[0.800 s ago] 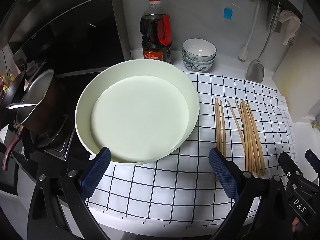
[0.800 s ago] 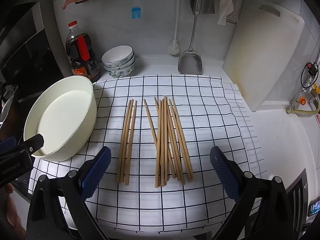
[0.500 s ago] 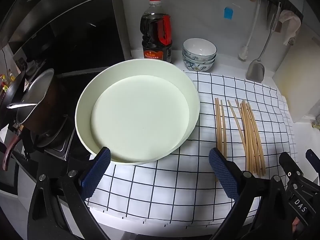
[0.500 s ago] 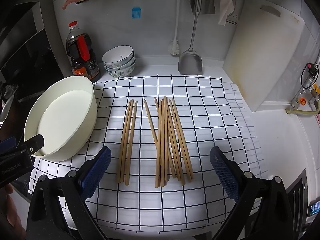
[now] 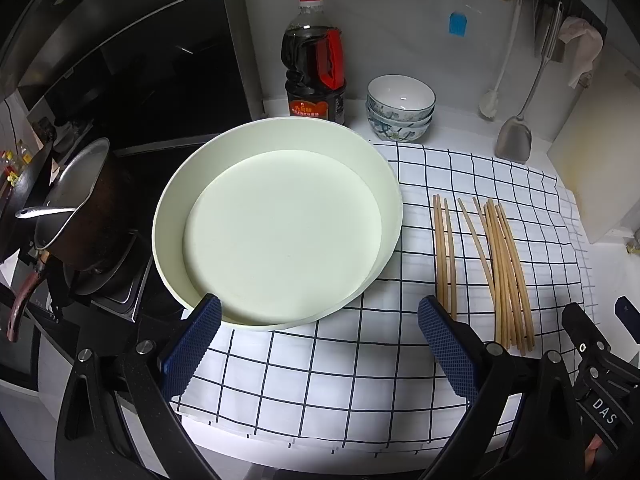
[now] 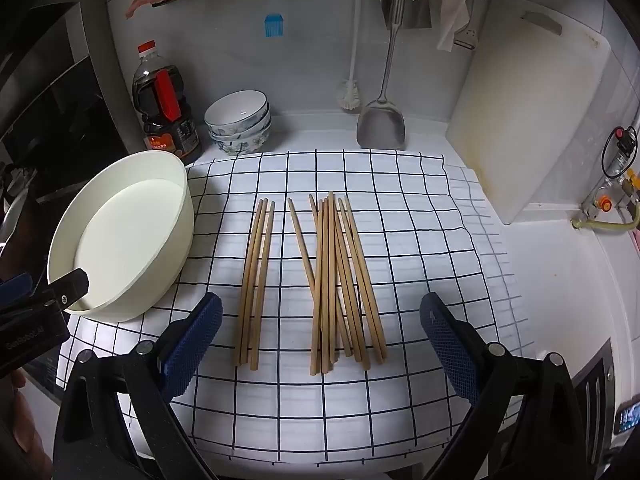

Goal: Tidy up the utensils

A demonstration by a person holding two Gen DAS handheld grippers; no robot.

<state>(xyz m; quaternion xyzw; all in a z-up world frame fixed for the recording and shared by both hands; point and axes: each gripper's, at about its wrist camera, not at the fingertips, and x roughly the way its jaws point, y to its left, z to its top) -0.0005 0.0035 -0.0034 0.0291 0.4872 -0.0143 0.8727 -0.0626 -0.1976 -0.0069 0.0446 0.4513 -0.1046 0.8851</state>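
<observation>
Chopsticks: wooden, lying loose on the checked cloth in the middle of the surface, three set apart on the left, a larger crossed bundle just beside them on the right. Basin: cream, round, at the cloth's left edge. Left hand-held gripper: jaws wide apart, nothing between them. Right hand-held gripper: jaws wide apart above the chopsticks' near ends, not touching.

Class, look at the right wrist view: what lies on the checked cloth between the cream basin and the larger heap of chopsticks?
In the right wrist view, three chopsticks lie side by side between basin and heap.
</observation>
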